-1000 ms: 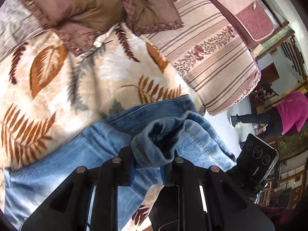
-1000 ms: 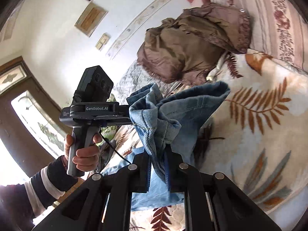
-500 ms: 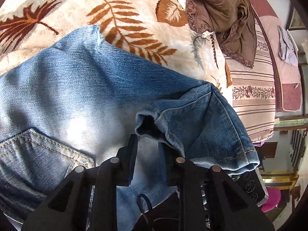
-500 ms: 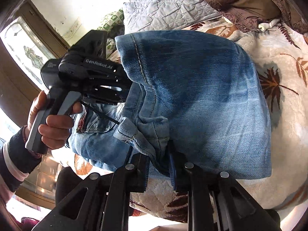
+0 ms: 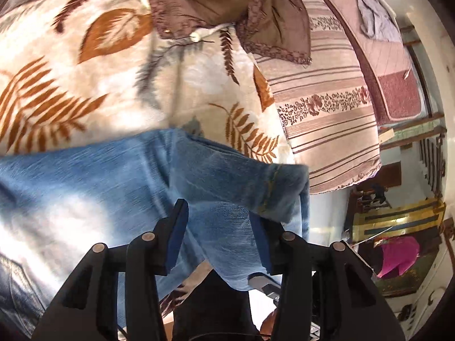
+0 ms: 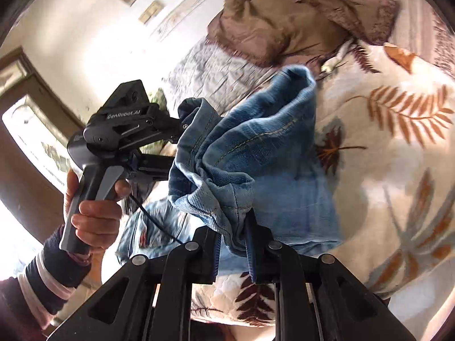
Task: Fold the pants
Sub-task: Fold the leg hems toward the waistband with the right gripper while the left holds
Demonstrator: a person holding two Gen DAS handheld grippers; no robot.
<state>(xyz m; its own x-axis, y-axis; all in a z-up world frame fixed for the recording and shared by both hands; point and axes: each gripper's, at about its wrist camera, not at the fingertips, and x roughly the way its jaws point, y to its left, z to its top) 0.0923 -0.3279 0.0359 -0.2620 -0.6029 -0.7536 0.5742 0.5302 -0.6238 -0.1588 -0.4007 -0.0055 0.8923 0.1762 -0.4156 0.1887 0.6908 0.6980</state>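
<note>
Blue jeans point(image 5: 85, 199) lie across a leaf-patterned blanket point(image 5: 85, 85) on a bed. My left gripper point(image 5: 219, 213) hovers low over them. Its jaws are opening and stand well apart, with denim showing between the pads but not pinched. In the right wrist view a person's hand point(image 6: 93, 218) holds that left gripper point(image 6: 173, 147), whose fingers stand apart at the edge of the raised jeans point(image 6: 256, 142). My right gripper point(image 6: 234, 236) is closing tighter on a bunched fold of hem, which hangs lifted above the blanket point(image 6: 398, 170).
A brown cushion point(image 5: 227, 5) lies at the head of the bed, seen also as the cushion point(image 6: 298, 14) in the right wrist view. A striped pink mattress point(image 5: 327, 113) borders the blanket on the right. Beyond the bed edge a person in pink point(image 5: 398, 255) bends over the floor.
The left jaws have parted and let go of the hem fold they pinched before. The right gripper still grips its bunch, and the folded-over denim has risen again from the spread jeans.
</note>
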